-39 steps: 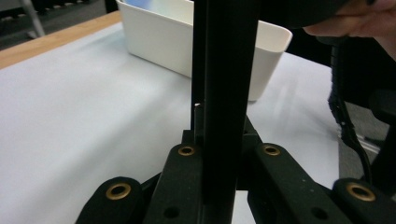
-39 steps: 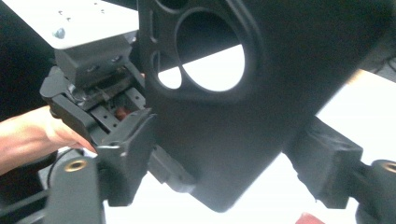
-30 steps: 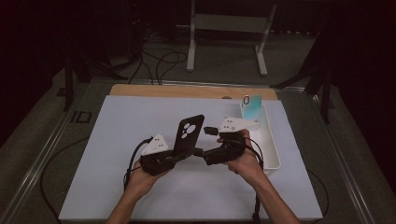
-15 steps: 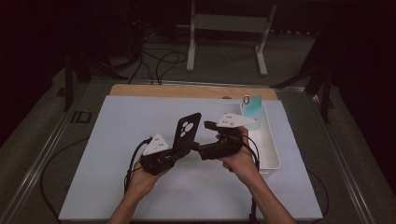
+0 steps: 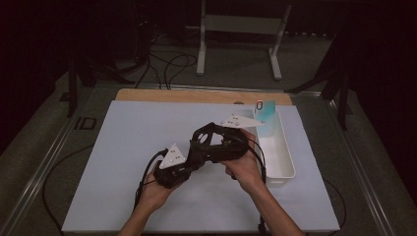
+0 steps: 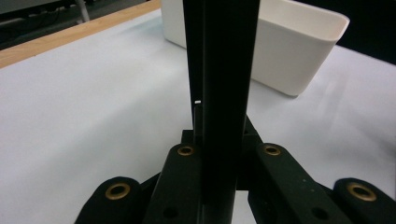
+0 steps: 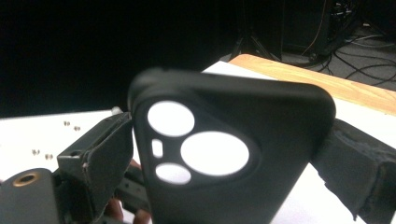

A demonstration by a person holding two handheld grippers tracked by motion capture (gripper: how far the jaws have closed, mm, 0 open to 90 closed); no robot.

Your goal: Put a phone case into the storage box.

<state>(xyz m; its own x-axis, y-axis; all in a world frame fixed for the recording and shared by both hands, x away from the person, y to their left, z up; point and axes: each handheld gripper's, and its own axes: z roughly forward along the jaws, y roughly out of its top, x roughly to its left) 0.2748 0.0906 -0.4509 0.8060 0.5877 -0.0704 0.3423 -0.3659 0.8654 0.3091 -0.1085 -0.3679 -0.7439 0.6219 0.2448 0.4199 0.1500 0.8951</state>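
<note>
A black phone case [image 5: 205, 135] with round camera holes is held up above the white mat. My left gripper [image 5: 195, 151] is shut on its lower end; in the left gripper view the case [image 6: 224, 56] stands edge-on between the jaws of that gripper [image 6: 223, 140]. My right gripper [image 5: 212, 141] comes in from the right and reaches over the case. In the right gripper view the case [image 7: 261, 112] sits between the jaws of this gripper [image 7: 224, 154], whose pads [image 7: 109, 154] stand wide apart, one close beside each long edge.
A long white bin [image 5: 286, 147] stands on the mat [image 5: 118, 147] to the right of the hands, with a teal item [image 5: 266, 111] leaning at its far end. The bin [image 6: 299, 46] lies just beyond the left gripper. A wooden strip [image 5: 196, 95] borders the mat's far side.
The right gripper has moved left from beside the bin and now straddles the case. The left gripper has tilted the case toward it and stayed roughly in place.
</note>
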